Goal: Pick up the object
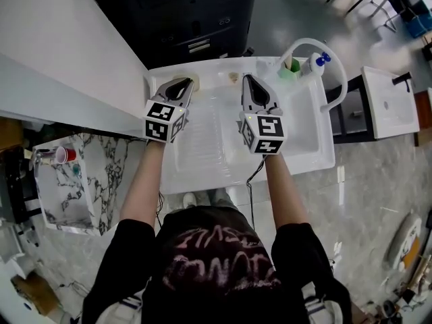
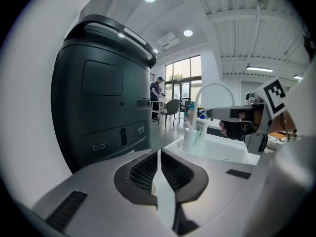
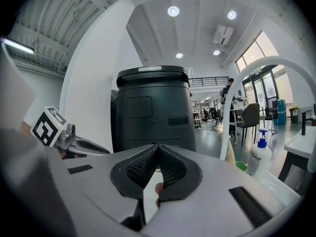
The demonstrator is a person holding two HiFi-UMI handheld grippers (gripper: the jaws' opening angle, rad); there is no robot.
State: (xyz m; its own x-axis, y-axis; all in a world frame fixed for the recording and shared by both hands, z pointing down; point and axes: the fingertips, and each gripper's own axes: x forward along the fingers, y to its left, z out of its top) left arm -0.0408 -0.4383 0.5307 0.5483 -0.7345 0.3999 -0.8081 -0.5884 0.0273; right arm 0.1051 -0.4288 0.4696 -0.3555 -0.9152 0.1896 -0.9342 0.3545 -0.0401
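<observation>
Open-plan office or test lab: white sink (image 1: pixel 324 155) with arched tap (image 1: pixel 335 66), office chairs (image 3: pixel 249 113), tall windows (image 2: pixel 182 78), recessed ceiling lights (image 3: pixel 173 11).

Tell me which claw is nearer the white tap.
The right claw; the left claw is at the sink's far end from the tap.

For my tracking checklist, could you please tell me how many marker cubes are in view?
2: one marker cube sits on the left claw, the other on the right claw, both over the white sink. None appears hidden.
</observation>
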